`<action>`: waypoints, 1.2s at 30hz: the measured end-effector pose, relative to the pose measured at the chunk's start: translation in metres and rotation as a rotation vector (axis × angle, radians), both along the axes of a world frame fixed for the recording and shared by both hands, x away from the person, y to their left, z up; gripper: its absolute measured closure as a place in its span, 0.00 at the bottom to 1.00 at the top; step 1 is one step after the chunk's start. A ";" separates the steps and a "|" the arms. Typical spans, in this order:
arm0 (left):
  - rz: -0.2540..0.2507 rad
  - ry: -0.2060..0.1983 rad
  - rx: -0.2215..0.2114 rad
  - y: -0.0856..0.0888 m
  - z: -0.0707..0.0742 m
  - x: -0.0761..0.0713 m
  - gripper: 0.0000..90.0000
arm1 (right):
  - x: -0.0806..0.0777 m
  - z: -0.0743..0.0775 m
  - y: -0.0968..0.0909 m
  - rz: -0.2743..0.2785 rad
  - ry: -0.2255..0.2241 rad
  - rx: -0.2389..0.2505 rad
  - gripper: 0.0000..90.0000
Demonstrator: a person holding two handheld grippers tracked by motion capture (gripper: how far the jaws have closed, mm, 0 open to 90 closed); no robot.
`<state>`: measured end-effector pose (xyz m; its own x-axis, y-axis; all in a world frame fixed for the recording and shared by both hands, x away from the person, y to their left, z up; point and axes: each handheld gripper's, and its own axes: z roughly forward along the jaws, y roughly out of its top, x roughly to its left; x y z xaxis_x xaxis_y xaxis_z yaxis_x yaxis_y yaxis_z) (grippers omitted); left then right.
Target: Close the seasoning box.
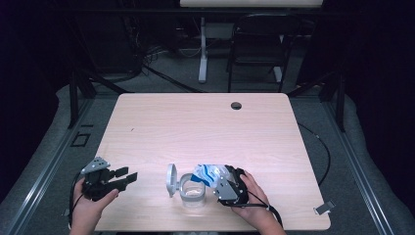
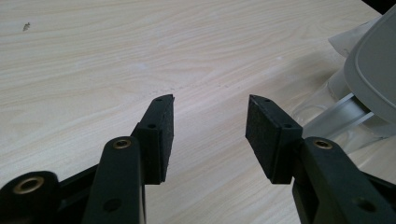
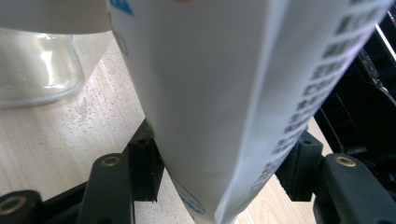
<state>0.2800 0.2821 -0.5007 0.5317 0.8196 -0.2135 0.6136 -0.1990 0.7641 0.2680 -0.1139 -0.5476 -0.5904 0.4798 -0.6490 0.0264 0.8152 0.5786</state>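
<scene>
A clear container (image 1: pixel 192 191) with a grey hinged lid (image 1: pixel 171 179) standing open sits near the table's front edge. My right gripper (image 1: pixel 221 180) is shut on a white and blue bag (image 1: pixel 209 175), tilted over the container's right rim. In the right gripper view the bag (image 3: pixel 224 93) rises between the two jaws, with the clear container (image 3: pixel 42 65) at the upper left. My left gripper (image 1: pixel 128 177) is open at the front left, pointing toward the container with nothing between its fingers. The left gripper view shows the gripper (image 2: pixel 210 128) over bare wood and the grey lid (image 2: pixel 373 74) at right.
The light wooden table (image 1: pixel 195 127) has a round cable hole (image 1: pixel 236 105) at the back right. A small clip (image 1: pixel 324 209) lies at the front right corner. A chair (image 1: pixel 257 44) and a table leg stand beyond the far edge.
</scene>
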 end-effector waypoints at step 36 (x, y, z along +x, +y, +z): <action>0.001 -0.001 -0.010 0.002 0.001 0.000 0.58 | -0.001 0.000 -0.006 0.027 -0.070 -0.191 0.47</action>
<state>0.2797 0.2843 -0.5000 0.5314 0.8178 -0.2210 0.6129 -0.1911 0.7667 0.2673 -0.1197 -0.5478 -0.5511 0.3288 -0.7669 -0.0318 0.9101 0.4131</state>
